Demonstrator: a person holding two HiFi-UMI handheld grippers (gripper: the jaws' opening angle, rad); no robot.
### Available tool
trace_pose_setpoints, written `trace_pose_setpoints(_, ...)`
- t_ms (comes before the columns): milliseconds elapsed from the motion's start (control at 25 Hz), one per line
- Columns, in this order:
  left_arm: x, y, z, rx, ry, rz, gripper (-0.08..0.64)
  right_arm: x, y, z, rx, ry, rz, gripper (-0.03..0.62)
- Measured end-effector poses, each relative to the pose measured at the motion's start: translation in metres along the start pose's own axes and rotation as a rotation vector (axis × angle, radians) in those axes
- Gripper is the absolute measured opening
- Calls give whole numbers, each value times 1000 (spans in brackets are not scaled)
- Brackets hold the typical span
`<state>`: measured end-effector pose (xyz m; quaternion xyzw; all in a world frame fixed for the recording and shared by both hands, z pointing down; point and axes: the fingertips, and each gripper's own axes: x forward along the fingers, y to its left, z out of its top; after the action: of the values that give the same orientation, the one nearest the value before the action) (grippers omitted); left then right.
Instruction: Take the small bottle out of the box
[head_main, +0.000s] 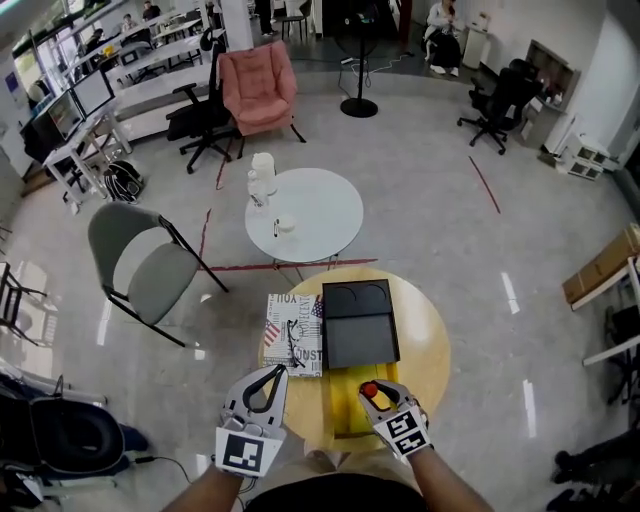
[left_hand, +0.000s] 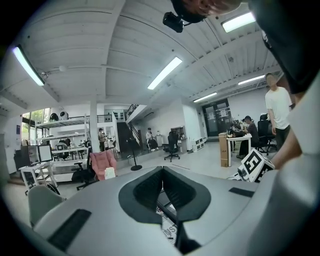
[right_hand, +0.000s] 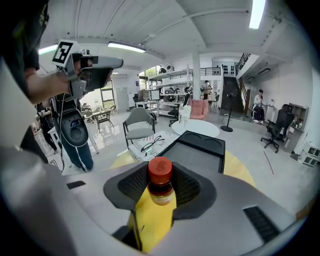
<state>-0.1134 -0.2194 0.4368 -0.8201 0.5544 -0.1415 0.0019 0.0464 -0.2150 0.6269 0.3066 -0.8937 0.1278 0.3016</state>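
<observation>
A small bottle with a red cap and amber body stands upright between the jaws of my right gripper, which is shut on it. In the right gripper view the bottle sits between the dark pads, above the yellow box. The yellow box lies on the round wooden table, and its black lid lies open beyond it. My left gripper hovers at the table's left edge, shut and empty, its tips meeting.
A printed paper with a pair of glasses lies left of the black lid. Beyond stands a white round table with a white container. A grey folding chair is to the left, and a pink armchair is farther back.
</observation>
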Motion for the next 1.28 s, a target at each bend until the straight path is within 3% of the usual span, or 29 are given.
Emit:
trace_pose_setpoints(720, -9, -3, 31, -19, -63, 8, 17, -70, 14, 75, -73, -36, 72, 155)
trace_pose_setpoints(960, -7, -11, 30, -33, -24, -34, 17, -90, 17, 94, -61, -82, 84, 154)
trace_pose_setpoints(1280, -5, -16, 39, -24, -50, -57, 17, -118, 15, 129, -82, -123, 85, 154)
